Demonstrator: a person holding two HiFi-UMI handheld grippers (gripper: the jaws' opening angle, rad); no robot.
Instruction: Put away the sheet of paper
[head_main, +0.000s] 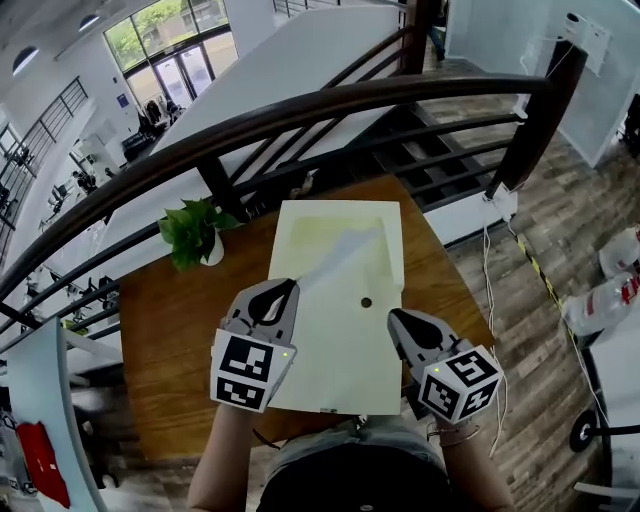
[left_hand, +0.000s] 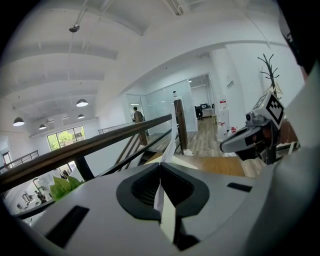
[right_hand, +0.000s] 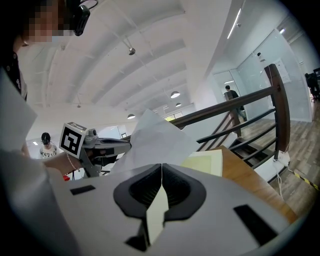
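Two tongs (head_main: 289, 287) (head_main: 393, 315), one paper sheet (head_main: 343, 252), one plant (head_main: 193, 229), one table (head_main: 168, 330).

White sheet of paper (right_hand: 155, 137), pale yellow board (head_main: 340, 372), brown wooden table (head_main: 170, 340), green-leaved plant (head_main: 190, 232)

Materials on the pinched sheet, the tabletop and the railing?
The sheet: thin matte white paper; it curls and creases where pinched. The tabletop: brown, low sheen, likely wood or wood-look laminate. The railing: dark, smooth, slightly glossy top rail, probably stained wood; can't rule out metal.
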